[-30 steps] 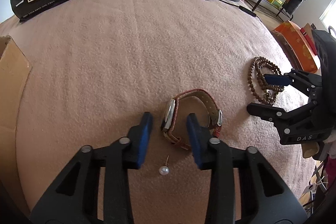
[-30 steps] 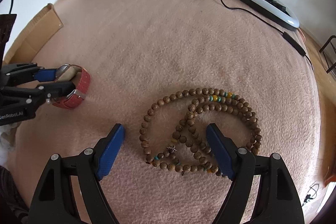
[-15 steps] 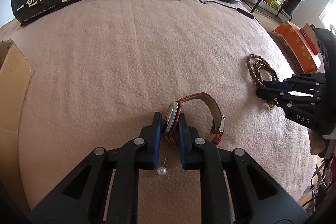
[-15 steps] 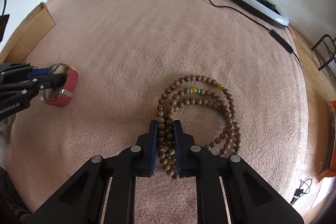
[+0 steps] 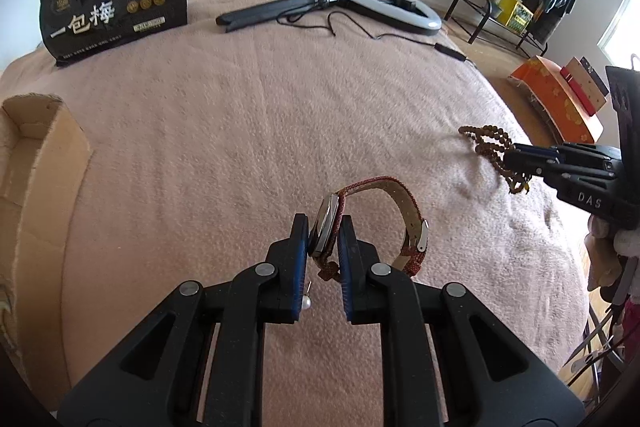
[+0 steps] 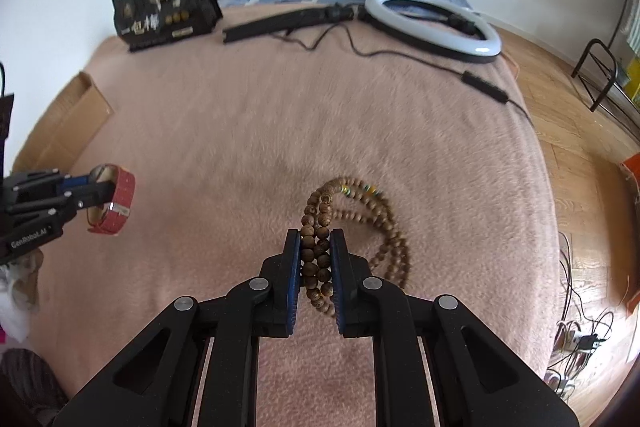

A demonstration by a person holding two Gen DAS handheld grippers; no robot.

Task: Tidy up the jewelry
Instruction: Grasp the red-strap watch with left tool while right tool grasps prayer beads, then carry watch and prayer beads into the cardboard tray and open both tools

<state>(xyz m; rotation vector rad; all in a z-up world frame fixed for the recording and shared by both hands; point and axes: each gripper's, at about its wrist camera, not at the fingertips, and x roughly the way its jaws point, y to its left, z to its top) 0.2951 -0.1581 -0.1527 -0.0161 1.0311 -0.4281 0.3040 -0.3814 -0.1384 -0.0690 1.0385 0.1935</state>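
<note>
My left gripper is shut on the case of a red-strapped watch and holds it above the pink blanket; the watch also shows in the right wrist view. A pearl earring lies on the blanket under the left finger. My right gripper is shut on a wooden bead necklace, lifting its near loops while the far loops trail on the blanket. The necklace also shows in the left wrist view, held by the right gripper.
A cardboard box sits at the left edge of the bed. A black snack bag, a folded black stand and a ring light with its cable lie at the far side. An orange box is beyond the right edge.
Both grippers closed, left on the watch and right on the beads. Since then both have risen, lifting the watch and part of the necklace off the blanket.
</note>
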